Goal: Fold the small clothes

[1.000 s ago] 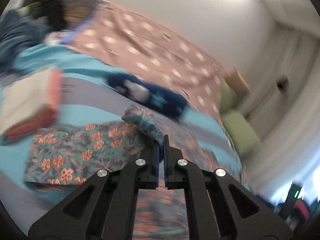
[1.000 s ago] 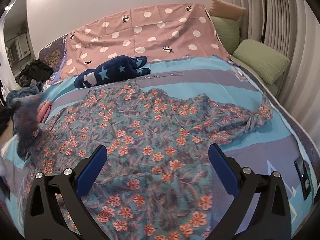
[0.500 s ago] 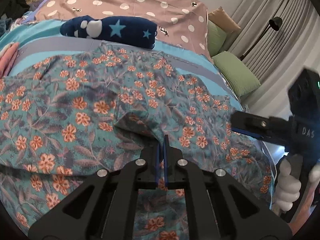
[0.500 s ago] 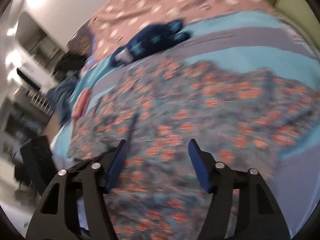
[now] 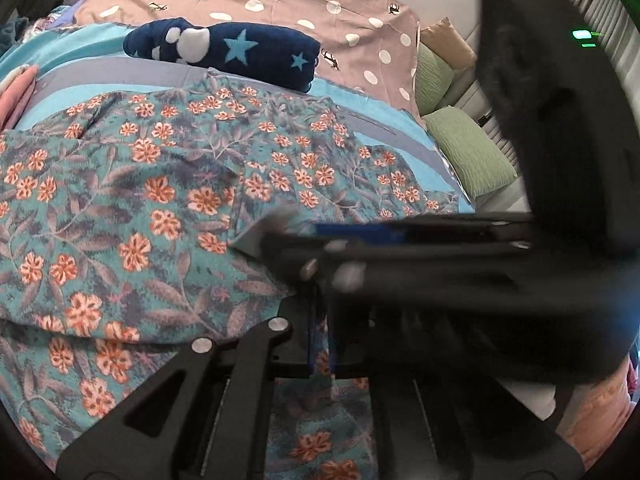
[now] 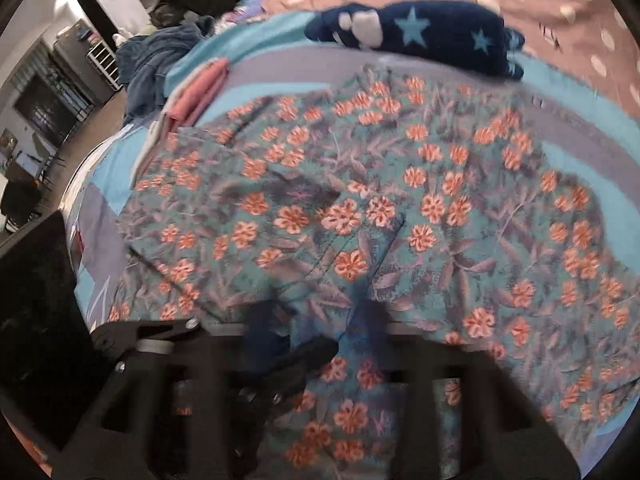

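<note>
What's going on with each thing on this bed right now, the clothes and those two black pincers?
Floral garment: spread over the bed, rumpled, near edge lifted.
Left gripper: shut on a fold of the floral garment.
Right gripper: blurred, jaws drawn together at the garment's near edge; whether they pinch it, I cannot tell.
Navy star-print item: folded, lying beyond the garment.
Pink clothes: folded, stacked at the bed's edge.
Green pillows: lying beside the bed.
</note>
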The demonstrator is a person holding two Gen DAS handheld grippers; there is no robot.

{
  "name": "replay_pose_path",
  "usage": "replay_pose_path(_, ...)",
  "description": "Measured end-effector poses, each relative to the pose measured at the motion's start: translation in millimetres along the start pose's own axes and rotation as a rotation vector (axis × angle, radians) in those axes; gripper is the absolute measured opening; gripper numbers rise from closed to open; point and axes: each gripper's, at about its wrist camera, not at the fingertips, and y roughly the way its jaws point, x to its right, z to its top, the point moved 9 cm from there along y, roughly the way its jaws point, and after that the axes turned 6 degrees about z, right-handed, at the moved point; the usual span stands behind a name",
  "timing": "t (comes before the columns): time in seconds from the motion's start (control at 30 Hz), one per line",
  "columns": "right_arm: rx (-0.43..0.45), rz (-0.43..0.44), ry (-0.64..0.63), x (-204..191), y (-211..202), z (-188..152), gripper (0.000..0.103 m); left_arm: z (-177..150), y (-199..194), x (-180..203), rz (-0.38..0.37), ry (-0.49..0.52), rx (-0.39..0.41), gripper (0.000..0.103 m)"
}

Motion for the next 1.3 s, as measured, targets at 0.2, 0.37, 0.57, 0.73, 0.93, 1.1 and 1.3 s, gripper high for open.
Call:
replay_pose_path(0.2, 0.222, 0.078, 0.104, 18, -67, 7, 0.004, 25, -13, 33, -0.022, 0.066, 0.07, 0.006)
replay_pose_path(0.37, 0.378, 0.113, 0.189, 54, -127, -18, 0.004, 30, -22, 87, -0.1, 0.174, 0.102, 0.019)
replay_pose_path(0.57, 0.28, 0.065, 0.338, 117, -110, -76, 0.01, 2, -31, 67, 0.006, 0.232, 0.091, 0.041)
replay_pose_path(0.73, 0.3, 0.035, 0.35, 137, -119, -80, 0.045, -1, -74, -32, 0.235, 0.108, 0.127, 0.045)
replay_pose_path(0.93, 0.216, -0.011, 0.251, 137, -101, -55, 0.059, -7, -124, -122, 0.491, 0.068, 0.171, 0.059)
replay_pose_path(1.1, 0.139, -0.052, 0.316, 151, -63, -49, 0.02, -21, -114, -143, 0.555, 0.132, 0.093, 0.062)
replay_pose_path(1.3, 0.406, -0.038, 0.282, 130, -132, -8, 0.004, -11, -93, -161, 0.63, 0.123, 0.067, 0.062)
